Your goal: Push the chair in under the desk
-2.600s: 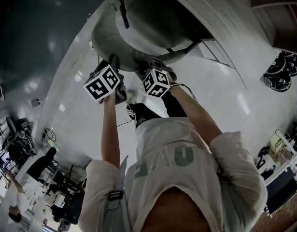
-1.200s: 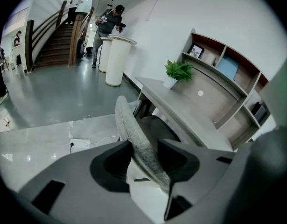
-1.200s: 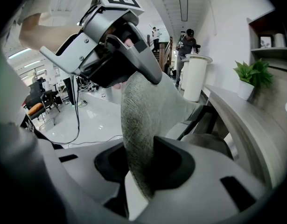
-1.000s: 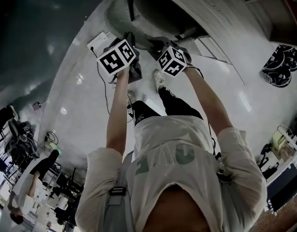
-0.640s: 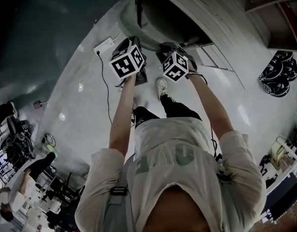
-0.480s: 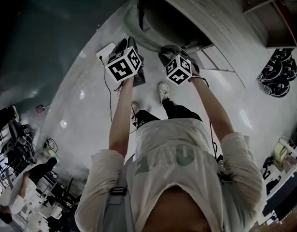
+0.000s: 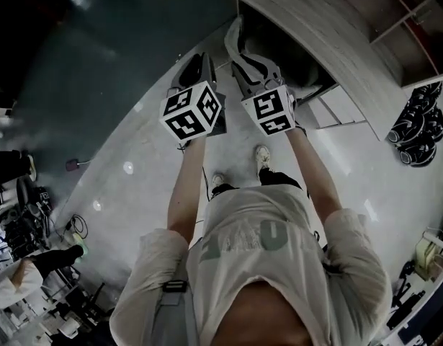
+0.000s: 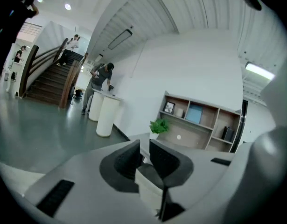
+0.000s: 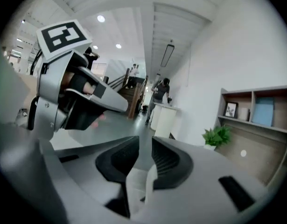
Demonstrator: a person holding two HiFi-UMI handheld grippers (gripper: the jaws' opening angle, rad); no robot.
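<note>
1. The person stood facing the table [image 7: 315, 31], arms stretched forward, one pair of tongs in each hand, over a glossy pale floor [image 7: 135, 150].
2. The chair [image 7: 235, 38] sat in the dark recess under the table's edge. Only a pale curved strip of it showed in the head view, and the rest was lost in shadow.
3. The left tongs [image 7: 196, 65] were held just short of that recess, beside the chair's strip and apart from it.
4. In the left gripper view the left tongs [image 8: 144, 146] had their jaws closing to a narrow gap, with nothing between the dark pads.
5. The right tongs [image 7: 251, 67] were held level with the left pair and close alongside, their tips near the chair's pale strip. Whether they touched it could not be told.
6. In the right gripper view the right tongs [image 9: 145, 146] were likewise closing, a slim gap left between the ribbed pads and nothing in it.
7. That same view caught the left tongs from the side, marker cube [image 9: 64, 35] on top.
8. Both gripper views looked up and out across the room. They showed a wooden shelf unit [image 8: 199, 118], a small potted plant [image 8: 158, 125], white round counters [image 8: 106, 113] with a person [image 8: 101, 78] beside them, and a staircase [image 8: 47, 80].
9. The person's pale shoes [image 7: 262, 155] stood on the floor well back from the table.
</note>
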